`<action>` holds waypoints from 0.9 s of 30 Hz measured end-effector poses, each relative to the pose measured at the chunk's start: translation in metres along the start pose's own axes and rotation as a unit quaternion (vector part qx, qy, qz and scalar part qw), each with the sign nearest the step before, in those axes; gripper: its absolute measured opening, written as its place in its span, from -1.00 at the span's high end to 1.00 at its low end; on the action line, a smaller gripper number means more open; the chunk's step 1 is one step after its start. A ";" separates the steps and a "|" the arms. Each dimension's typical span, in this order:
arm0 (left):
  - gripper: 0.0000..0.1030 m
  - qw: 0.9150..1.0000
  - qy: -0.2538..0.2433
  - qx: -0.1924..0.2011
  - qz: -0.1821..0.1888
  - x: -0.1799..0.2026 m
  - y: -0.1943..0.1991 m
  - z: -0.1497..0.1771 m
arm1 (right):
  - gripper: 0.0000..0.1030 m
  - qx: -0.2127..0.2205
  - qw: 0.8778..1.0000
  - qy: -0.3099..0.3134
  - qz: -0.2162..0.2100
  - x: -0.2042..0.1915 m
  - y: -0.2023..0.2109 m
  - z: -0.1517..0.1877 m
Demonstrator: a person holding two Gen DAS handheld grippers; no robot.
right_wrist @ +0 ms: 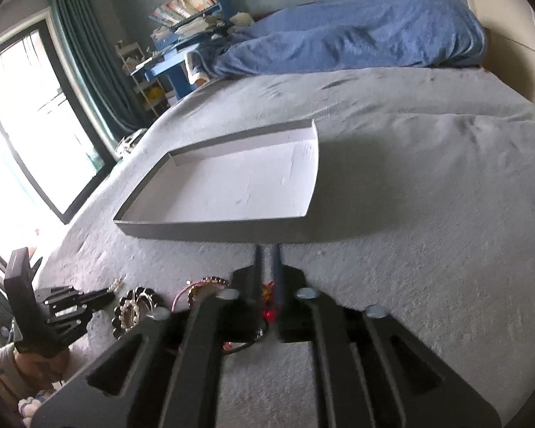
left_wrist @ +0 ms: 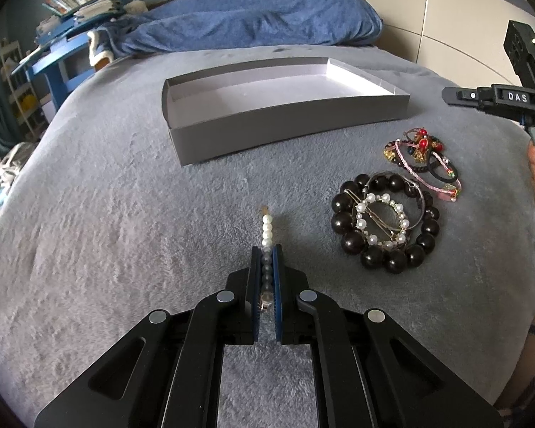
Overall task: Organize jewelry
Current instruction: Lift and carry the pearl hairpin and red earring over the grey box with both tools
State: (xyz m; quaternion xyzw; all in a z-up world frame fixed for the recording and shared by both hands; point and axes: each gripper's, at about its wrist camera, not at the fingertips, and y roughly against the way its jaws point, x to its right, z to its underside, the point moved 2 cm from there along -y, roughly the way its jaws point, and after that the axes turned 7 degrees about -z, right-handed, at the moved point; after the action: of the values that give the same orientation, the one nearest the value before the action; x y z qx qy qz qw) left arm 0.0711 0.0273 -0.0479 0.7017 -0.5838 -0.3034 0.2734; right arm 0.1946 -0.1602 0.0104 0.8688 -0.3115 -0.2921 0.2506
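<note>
My left gripper (left_wrist: 267, 249) is shut on a white pearl hair clip (left_wrist: 266, 230) that sticks out past its fingertips above the grey blanket. A pile of jewelry lies to its right: a black bead bracelet (left_wrist: 383, 221) with a pearl ring clip (left_wrist: 381, 223) on it, and colourful cords and hair ties (left_wrist: 422, 158) behind. An open grey box (left_wrist: 285, 107) lies farther back. My right gripper (right_wrist: 267, 249) has its jaws close together, blurred, near the box's front wall (right_wrist: 210, 230); the jewelry pile (right_wrist: 135, 308) lies at its lower left. Something red (right_wrist: 269, 315) shows low between the fingers.
A blue duvet (left_wrist: 253, 18) is bunched at the head of the bed. A blue desk with books (left_wrist: 71, 35) stands at the far left beside the bed. A window with green curtains (right_wrist: 35, 107) is to the left. The right gripper's body (left_wrist: 510, 100) hangs at the right.
</note>
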 end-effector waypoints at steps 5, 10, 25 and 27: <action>0.87 1.000 0.002 -0.001 0.003 -0.001 0.000 0.000 | 0.29 -0.023 1.000 0.009 0.003 -0.007 -0.020 0.007; 0.87 1.000 0.005 -0.001 0.006 -0.002 0.000 0.000 | 0.14 -0.043 0.999 0.015 0.005 -0.010 -0.040 0.012; 0.88 1.000 0.007 0.019 0.017 -0.003 0.008 0.000 | 0.97 0.006 0.999 -0.010 -0.031 -0.007 -0.003 0.000; 0.88 0.999 0.014 0.022 0.024 -0.006 0.010 -0.002 | 0.97 0.011 0.999 -0.006 -0.032 -0.007 0.004 -0.006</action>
State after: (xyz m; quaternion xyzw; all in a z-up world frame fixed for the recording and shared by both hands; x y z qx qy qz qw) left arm 0.0653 0.0312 -0.0391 0.6975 -0.6029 -0.2746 0.2732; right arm 0.1926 -0.1562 0.0200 0.8791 -0.2885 -0.3015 0.2303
